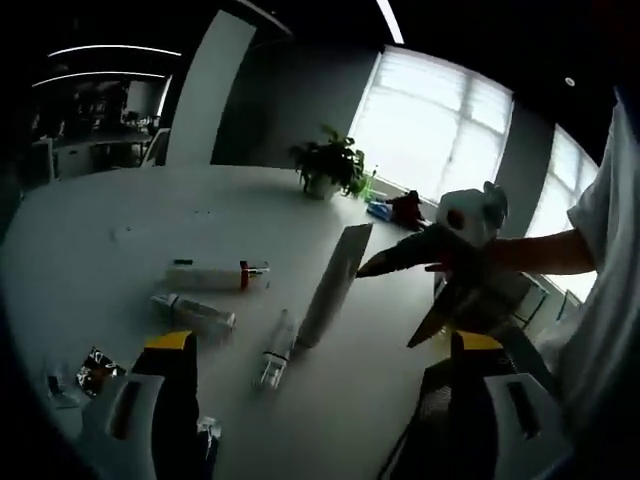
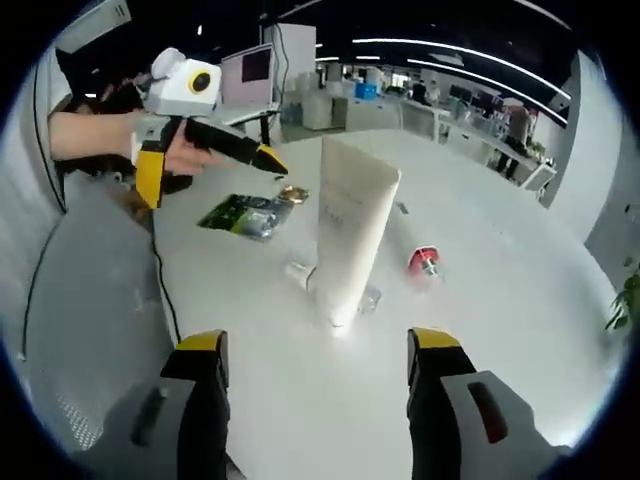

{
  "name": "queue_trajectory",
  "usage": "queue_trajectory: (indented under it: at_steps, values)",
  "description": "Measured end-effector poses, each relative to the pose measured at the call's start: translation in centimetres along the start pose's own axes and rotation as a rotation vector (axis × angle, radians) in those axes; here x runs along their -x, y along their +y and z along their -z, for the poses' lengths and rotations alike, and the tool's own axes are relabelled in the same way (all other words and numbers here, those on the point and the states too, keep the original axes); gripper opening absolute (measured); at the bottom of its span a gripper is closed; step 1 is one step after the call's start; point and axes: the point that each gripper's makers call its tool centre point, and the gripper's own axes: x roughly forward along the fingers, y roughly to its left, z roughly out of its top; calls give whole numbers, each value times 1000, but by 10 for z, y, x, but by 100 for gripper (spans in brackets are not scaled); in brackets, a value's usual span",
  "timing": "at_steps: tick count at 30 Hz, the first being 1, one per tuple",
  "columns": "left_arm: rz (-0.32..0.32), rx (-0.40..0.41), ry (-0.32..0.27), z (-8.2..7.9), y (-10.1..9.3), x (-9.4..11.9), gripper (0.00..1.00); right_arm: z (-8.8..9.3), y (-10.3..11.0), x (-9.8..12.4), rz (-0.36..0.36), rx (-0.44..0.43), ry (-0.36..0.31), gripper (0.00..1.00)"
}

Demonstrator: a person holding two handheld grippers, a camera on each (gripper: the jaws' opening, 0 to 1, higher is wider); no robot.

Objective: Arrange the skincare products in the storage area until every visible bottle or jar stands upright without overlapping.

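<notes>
The white table (image 2: 520,300) carries everything. In the right gripper view the tall white tube (image 2: 350,235) stands upright on its cap at 12 o'clock from the right gripper (image 2: 315,345), centred beyond its open, empty jaws. The left gripper (image 2: 205,145) hangs at 10 o'clock, jaws spread, holding nothing. In the left gripper view smaller tubes lie flat: a red-capped tube (image 1: 215,274), a clear bottle (image 1: 195,312), a slim tube (image 1: 277,350)
</notes>
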Motion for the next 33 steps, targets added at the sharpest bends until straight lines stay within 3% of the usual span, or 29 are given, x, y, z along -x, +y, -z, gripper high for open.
queue_trajectory:
  at_steps: [4, 12, 18, 24, 33]
  values:
    - [-39, 39, -6, 9, 2, 20, 99, 2, 7, 7, 41, -19, -29, 76]
    - [-140, 139, -69, 32, 9, 69, 99, 9, 24, 19, 83, -143, -69, 80]
    - [-182, 131, -36, 52, 6, 92, 99, 11, 32, 30, 120, -232, -114, 86]
    - [-229, 159, -69, 59, 9, 115, 99, 11, 52, 33, 110, -302, -148, 87]
    - [-271, 170, -70, 73, 2, 131, 99, 11, 68, 39, 138, -279, -137, 100]
